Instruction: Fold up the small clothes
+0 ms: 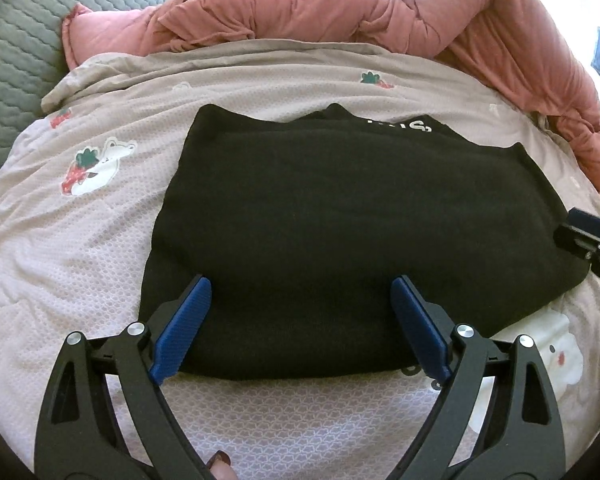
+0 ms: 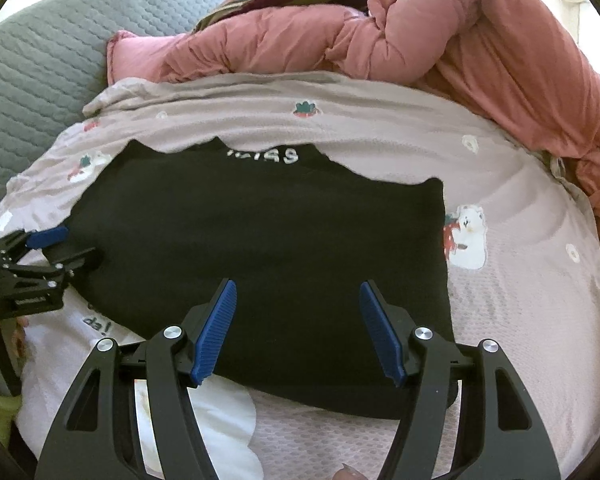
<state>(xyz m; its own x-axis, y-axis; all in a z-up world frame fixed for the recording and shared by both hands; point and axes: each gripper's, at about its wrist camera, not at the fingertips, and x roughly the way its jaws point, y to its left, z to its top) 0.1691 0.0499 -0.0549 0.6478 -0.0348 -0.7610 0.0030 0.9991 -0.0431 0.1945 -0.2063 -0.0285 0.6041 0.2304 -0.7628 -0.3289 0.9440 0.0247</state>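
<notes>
A black garment (image 1: 332,220) is lying folded flat on the pale printed blanket (image 1: 80,260) that is covering the bed, its long axis running side to side across both views. White lettering is showing along its far edge, toward the heaped pink quilt (image 1: 440,12); its near folded edge is facing the blanket's near edge. A grey quilted cover (image 1: 16,52) is showing past the blanket's far left corner.

The left gripper (image 1: 302,320) is hanging over the garment's near edge with its jaws spread wide — the blue pads (image 1: 184,328) are standing apart above the cloth, pinching nothing; whether their tips are brushing the fabric is unclear. The right gripper (image 2: 298,326) is sitting over the same near edge further right, jaws parted somewhat less wide, also gripping nothing. In the right wrist view the left gripper is appearing at the garment's left end.
</notes>
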